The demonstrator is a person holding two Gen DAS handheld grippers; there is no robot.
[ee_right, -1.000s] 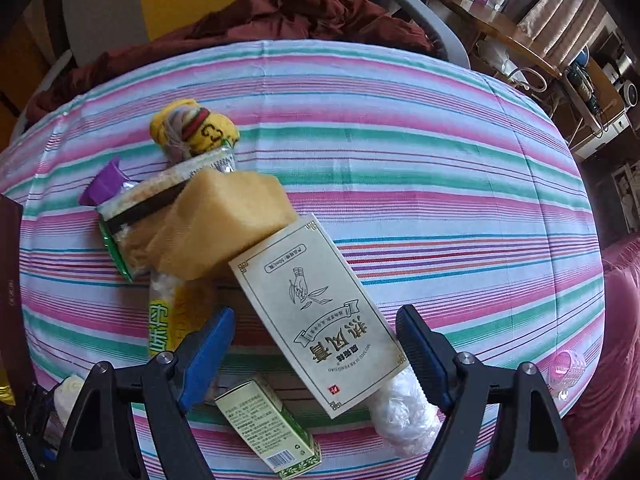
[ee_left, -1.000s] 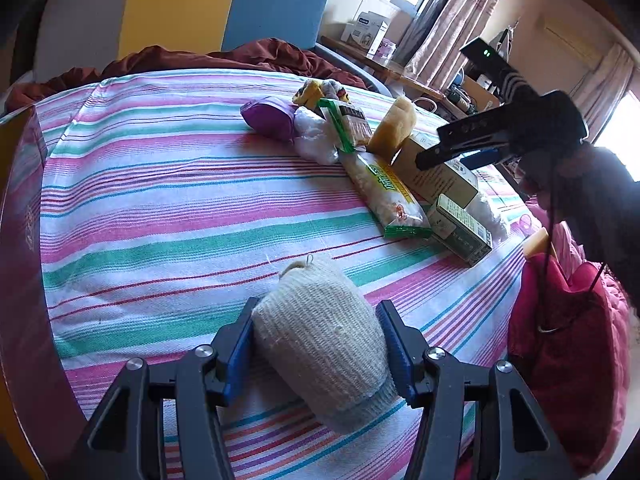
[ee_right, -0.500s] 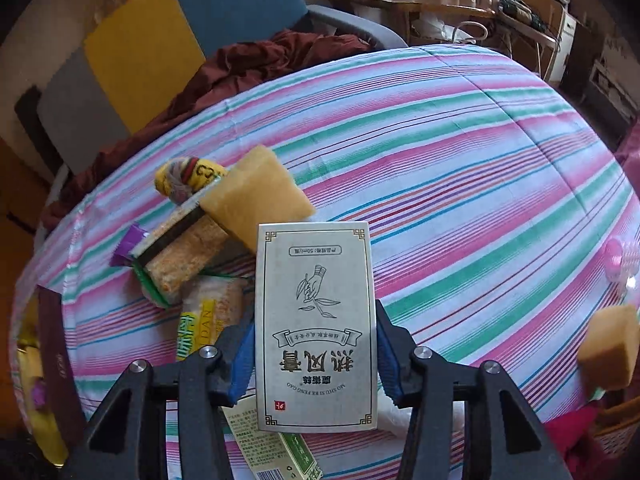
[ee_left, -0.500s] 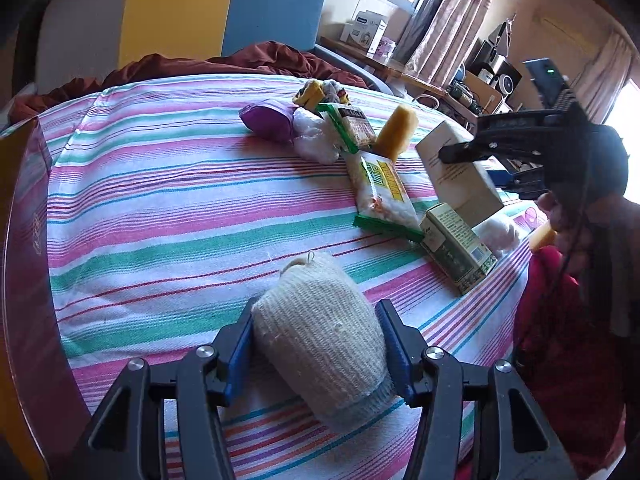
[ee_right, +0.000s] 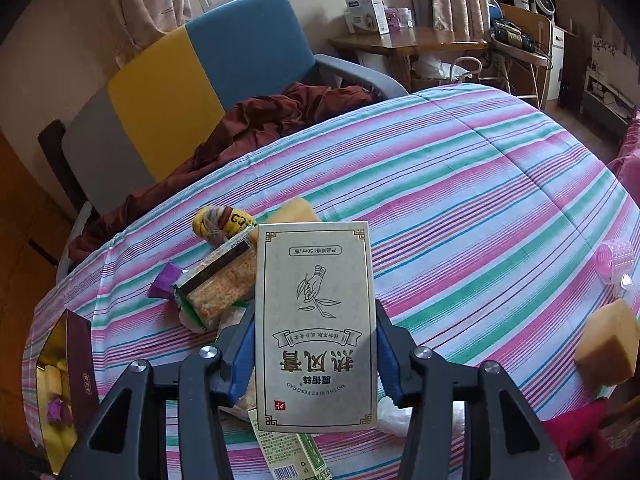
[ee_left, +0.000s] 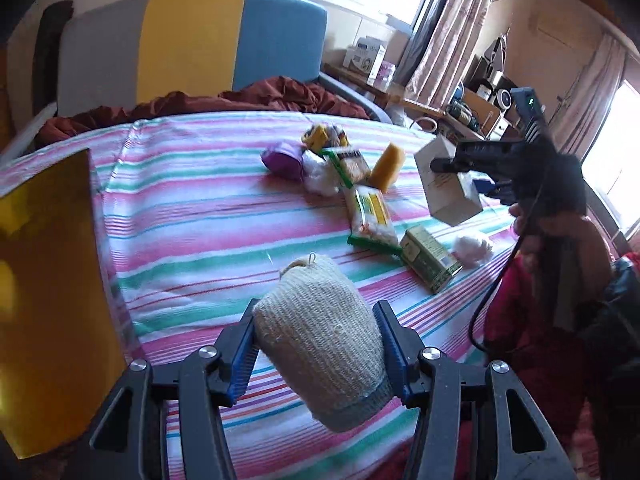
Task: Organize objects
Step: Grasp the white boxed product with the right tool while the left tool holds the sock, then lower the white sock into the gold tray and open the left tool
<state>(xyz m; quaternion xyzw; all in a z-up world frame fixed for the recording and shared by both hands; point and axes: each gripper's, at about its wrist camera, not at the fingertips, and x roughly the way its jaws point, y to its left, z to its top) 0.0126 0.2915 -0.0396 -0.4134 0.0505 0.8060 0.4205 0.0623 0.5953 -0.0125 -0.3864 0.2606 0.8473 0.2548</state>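
Observation:
My left gripper point(ee_left: 316, 344) is shut on a cream knitted roll point(ee_left: 324, 344) and holds it above the striped cloth near the front edge. My right gripper point(ee_right: 314, 356) is shut on a pale grey box with Chinese print point(ee_right: 316, 320) and holds it lifted off the table; the box also shows in the left wrist view point(ee_left: 448, 182), tilted in the air at the right. On the cloth lie a yellow sponge point(ee_left: 387, 166), a green snack pack point(ee_left: 370, 216), a small green box point(ee_left: 430, 258), a purple packet point(ee_left: 282, 158) and white cotton point(ee_left: 472, 246).
A dark box with a gold inside point(ee_left: 44, 280) stands open at the table's left; in the right wrist view point(ee_right: 64, 380) it holds yellow and purple pieces. A second sponge point(ee_right: 608, 344) and a pink cup point(ee_right: 614, 262) sit at the right edge. A chair point(ee_left: 224, 44) stands behind.
My right gripper closed on the grey box and lifted it off the cloth. My left gripper kept hold of the knitted roll and rose a little.

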